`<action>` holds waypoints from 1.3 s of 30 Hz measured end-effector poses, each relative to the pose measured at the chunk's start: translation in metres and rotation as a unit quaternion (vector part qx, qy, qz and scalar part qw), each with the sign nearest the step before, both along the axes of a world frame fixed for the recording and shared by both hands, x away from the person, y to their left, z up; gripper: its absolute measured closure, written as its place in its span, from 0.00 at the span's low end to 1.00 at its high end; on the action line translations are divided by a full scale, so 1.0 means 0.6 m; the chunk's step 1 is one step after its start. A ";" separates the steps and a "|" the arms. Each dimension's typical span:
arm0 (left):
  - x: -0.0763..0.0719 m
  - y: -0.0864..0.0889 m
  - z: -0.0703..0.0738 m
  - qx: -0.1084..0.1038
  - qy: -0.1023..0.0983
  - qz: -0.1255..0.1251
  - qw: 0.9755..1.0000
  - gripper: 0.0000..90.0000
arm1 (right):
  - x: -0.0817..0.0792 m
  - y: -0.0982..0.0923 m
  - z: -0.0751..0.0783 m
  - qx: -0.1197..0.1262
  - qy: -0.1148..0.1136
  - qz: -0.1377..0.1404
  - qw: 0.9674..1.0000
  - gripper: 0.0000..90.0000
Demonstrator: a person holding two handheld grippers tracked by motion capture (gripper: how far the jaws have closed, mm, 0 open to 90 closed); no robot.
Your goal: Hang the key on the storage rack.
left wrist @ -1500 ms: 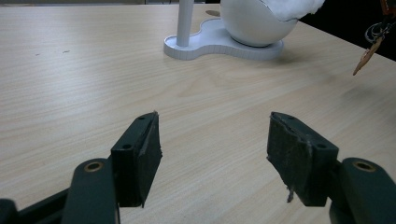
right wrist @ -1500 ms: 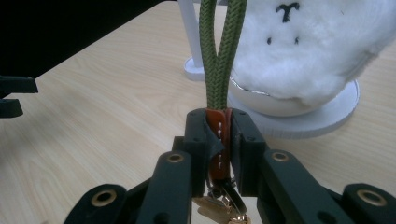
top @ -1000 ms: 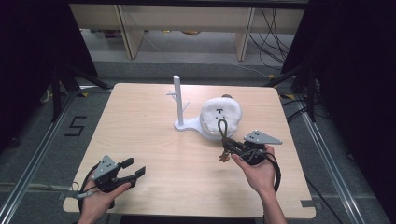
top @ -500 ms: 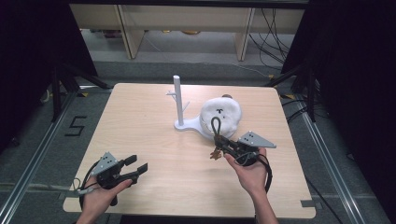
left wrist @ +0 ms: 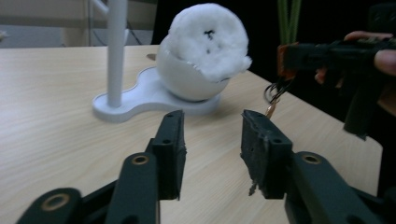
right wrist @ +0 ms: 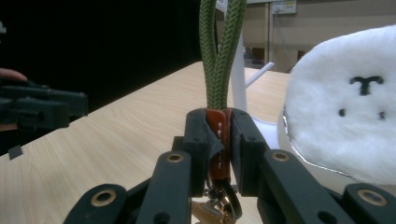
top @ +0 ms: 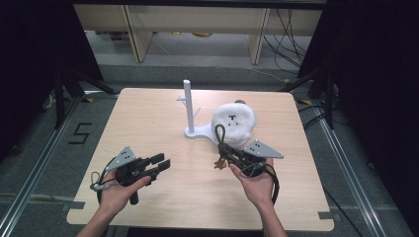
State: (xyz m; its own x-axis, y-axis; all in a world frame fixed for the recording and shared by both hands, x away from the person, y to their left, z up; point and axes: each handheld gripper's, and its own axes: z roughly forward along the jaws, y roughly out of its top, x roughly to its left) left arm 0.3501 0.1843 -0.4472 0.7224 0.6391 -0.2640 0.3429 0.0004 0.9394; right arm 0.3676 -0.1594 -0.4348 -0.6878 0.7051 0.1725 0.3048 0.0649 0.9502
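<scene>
High view showed a pale wooden bench (top: 148,123) on grey floor, dark curtains at three and nine o'clock. Left gripper view: the left gripper (left wrist: 212,140) stood half-narrowed, having just been closing on nothing. Right gripper view: the right gripper (right wrist: 218,135) clamped the green cord keyring (right wrist: 217,70), its loop at twelve o'clock.

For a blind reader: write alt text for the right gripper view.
The right tongs grip the brown leather tab of a keychain, its green rope loop standing upright. A fluffy white plush sits right; a white stand behind.
</scene>
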 end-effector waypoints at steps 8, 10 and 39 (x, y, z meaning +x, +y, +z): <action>0.025 -0.037 0.026 0.012 -0.029 -0.014 0.999 0.82 | -0.002 0.015 -0.004 0.007 0.000 0.003 1.000 0.88; 0.030 -0.044 0.031 0.013 -0.030 -0.017 0.999 0.85 | -0.003 0.019 -0.004 0.008 0.000 0.005 1.000 0.88; 0.070 -0.109 0.051 -0.034 0.006 -0.076 0.997 0.80 | -0.010 0.069 -0.015 0.004 0.000 0.049 0.999 0.88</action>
